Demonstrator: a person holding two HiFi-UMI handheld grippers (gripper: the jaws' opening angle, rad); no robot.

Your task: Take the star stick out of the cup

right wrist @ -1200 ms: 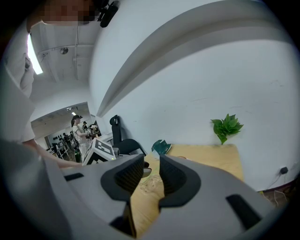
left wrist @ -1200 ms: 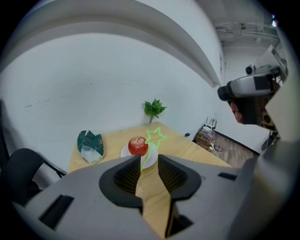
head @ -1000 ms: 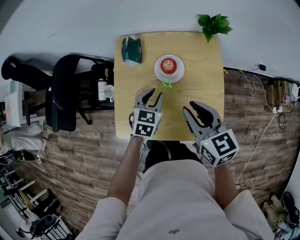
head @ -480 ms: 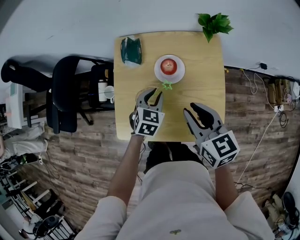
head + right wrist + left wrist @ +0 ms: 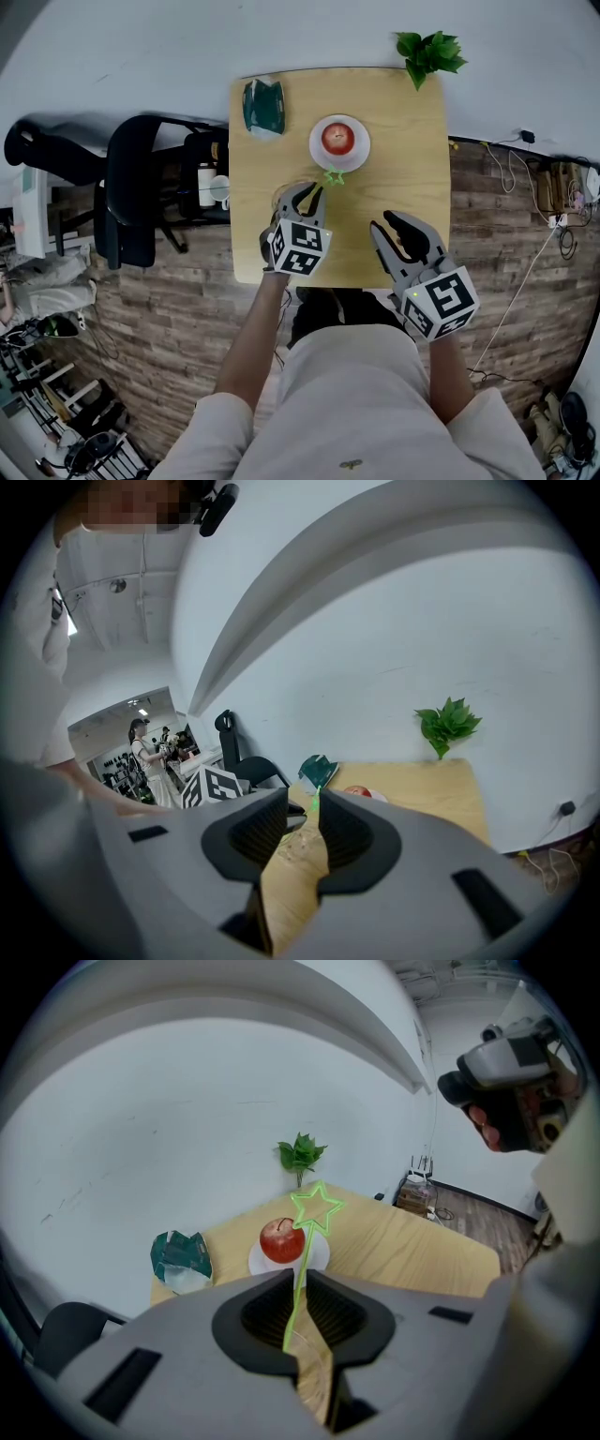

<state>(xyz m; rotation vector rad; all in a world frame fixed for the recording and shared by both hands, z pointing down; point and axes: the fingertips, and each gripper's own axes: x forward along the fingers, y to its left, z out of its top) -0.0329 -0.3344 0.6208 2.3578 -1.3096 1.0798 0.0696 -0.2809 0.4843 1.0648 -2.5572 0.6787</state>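
Star stick (image 5: 306, 1249), within closing left tool (image 5: 300, 1283), base hidden

Head view: we look steeply down from well above on the whole table (image 5: 412, 141). Left gripper view and right gripper view: each sits low and close behind its own jaws, facing across it. Shared by all three: the plant (image 5: 427, 52) and, we think, the apple (image 5: 339, 138).

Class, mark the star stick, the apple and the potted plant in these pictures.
star stick (image 5: 302, 1269), left gripper view, on its stem
apple (image 5: 279, 1243), left gripper view, on its red side
potted plant (image 5: 428, 49), head view, on its leaves
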